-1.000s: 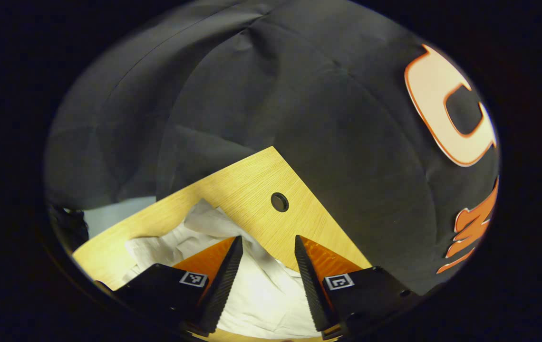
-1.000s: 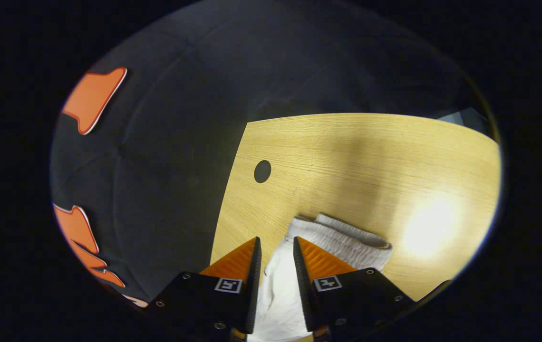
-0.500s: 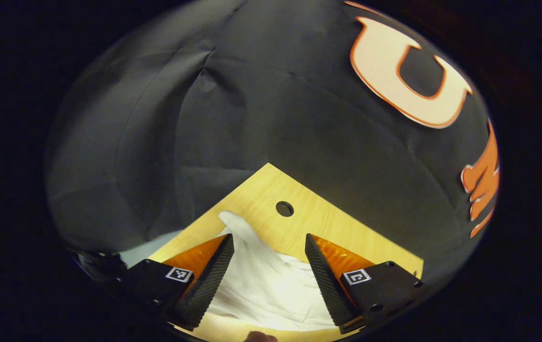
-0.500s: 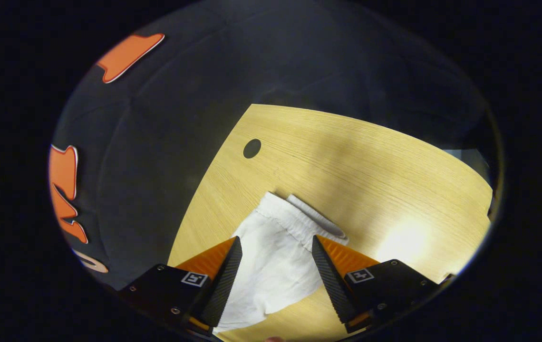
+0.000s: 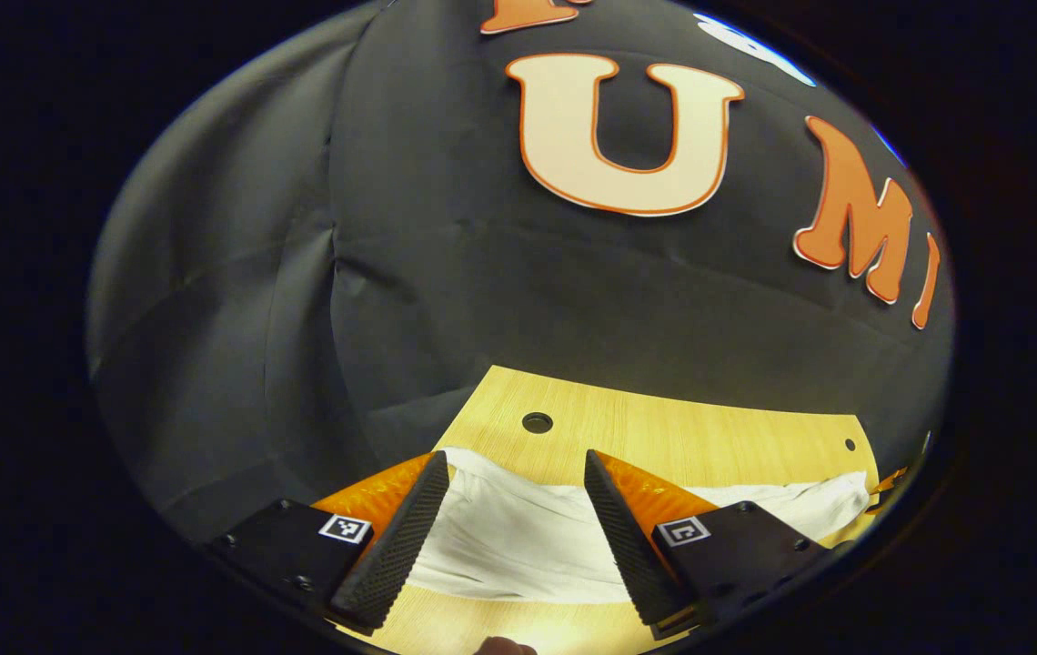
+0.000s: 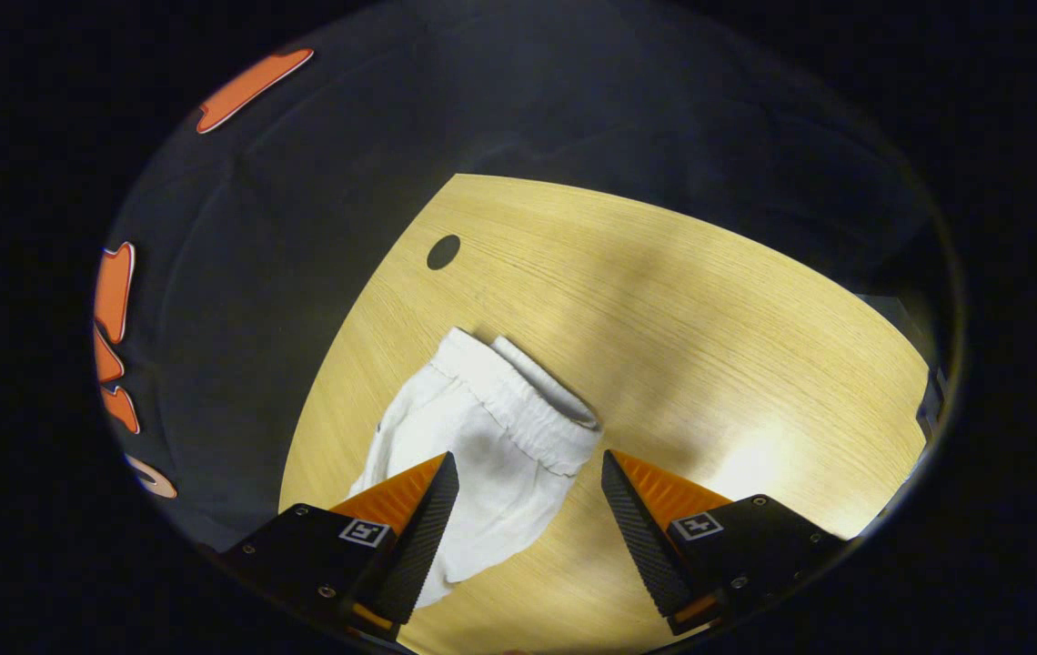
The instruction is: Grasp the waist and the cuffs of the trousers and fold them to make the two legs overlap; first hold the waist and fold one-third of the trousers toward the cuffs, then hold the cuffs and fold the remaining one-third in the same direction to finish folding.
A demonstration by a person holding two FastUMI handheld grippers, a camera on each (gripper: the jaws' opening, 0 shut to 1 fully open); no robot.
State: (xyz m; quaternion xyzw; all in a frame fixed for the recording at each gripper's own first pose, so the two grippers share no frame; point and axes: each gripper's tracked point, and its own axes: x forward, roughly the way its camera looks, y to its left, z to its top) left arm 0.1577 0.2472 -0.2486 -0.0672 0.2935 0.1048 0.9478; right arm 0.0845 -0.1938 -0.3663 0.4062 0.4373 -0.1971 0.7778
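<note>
Wide bare wood of the table (image 6: 682, 300) is seen to the right of and beyond the trousers (image 6: 482, 437) in the right gripper view, w/ nothing standing on it. The booth wall (image 5: 500, 300) is seen close behind the table's far edge in the left gripper view, so room beyond is cut off. A cable hole (image 5: 537, 422) is left uncovered near the cloth's edge.

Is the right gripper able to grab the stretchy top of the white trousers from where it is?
Probably yes. The right gripper is open, and the waistband lies just ahead of its fingers on the table, nothing between them.
</note>
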